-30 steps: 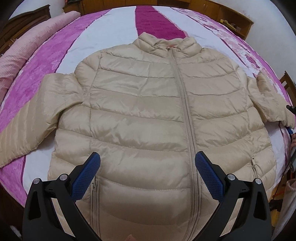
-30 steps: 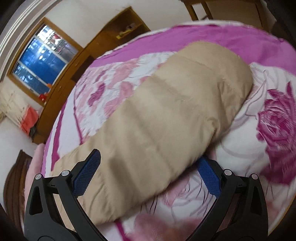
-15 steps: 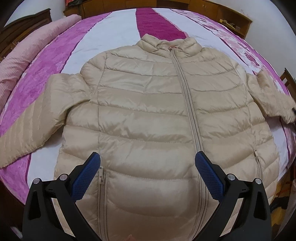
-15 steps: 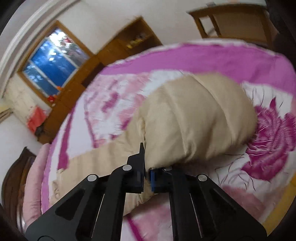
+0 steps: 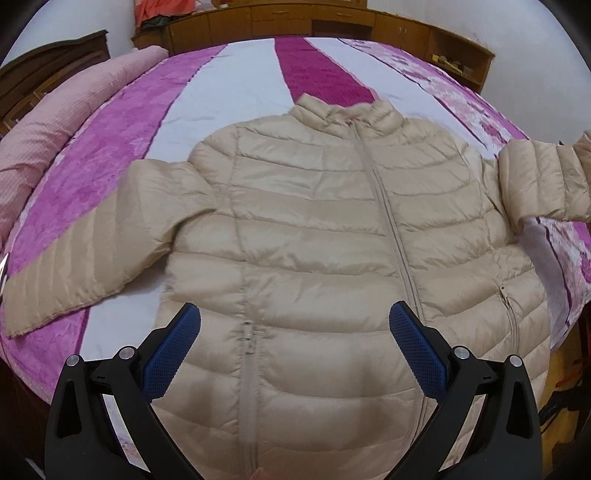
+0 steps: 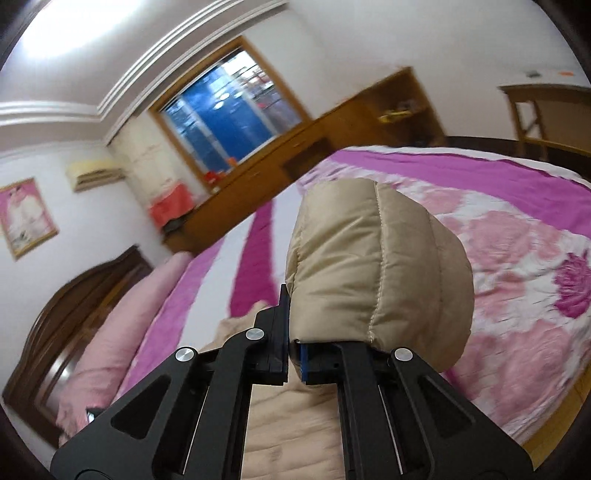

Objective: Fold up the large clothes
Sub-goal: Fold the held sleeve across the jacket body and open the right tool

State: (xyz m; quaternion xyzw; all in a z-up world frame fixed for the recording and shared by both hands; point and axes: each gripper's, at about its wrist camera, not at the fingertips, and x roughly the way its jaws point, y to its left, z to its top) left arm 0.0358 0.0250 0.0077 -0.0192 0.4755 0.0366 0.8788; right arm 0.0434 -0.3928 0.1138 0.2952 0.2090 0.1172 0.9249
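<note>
Bed: a wide bed point(image 5: 236, 85) carries everything; its cover runs in pink, white and deep magenta stripes, with a rose-flower print along the right side.
Jacket: a beige quilted jacket point(image 5: 314, 236) lies front up and zipped across the middle of the bed, collar toward the far edge, hem toward the near edge.
Left sleeve: this sleeve point(image 5: 92, 251) lies flat, stretched toward the bed's left edge.
Right sleeve: this sleeve point(image 5: 543, 181) is raised off the cover near the bed's right edge; in the right wrist view its puffed end point(image 6: 380, 266) stands up over the floral print.
Right gripper: the right gripper point(image 6: 291, 354) is clenched on the right sleeve, the fabric pinched between its pads.
Left gripper: the left gripper point(image 5: 293, 354) hangs over the jacket's hem with its blue pads spread wide and nothing between them.
Bolster: a long pink bolster point(image 5: 62, 122) lies along the bed's left edge.
Headboard: a dark wooden headboard point(image 6: 74, 314) stands beside the bolster.
Cabinets: a low run of wooden cabinets point(image 5: 332, 18) lines the wall beyond the bed's far edge.
Window: a wood-framed window point(image 6: 229, 110) sits above the cabinets, blurred.
Walls: white, with a framed picture point(image 6: 26, 218) and an air-conditioning unit point(image 6: 96, 173).
</note>
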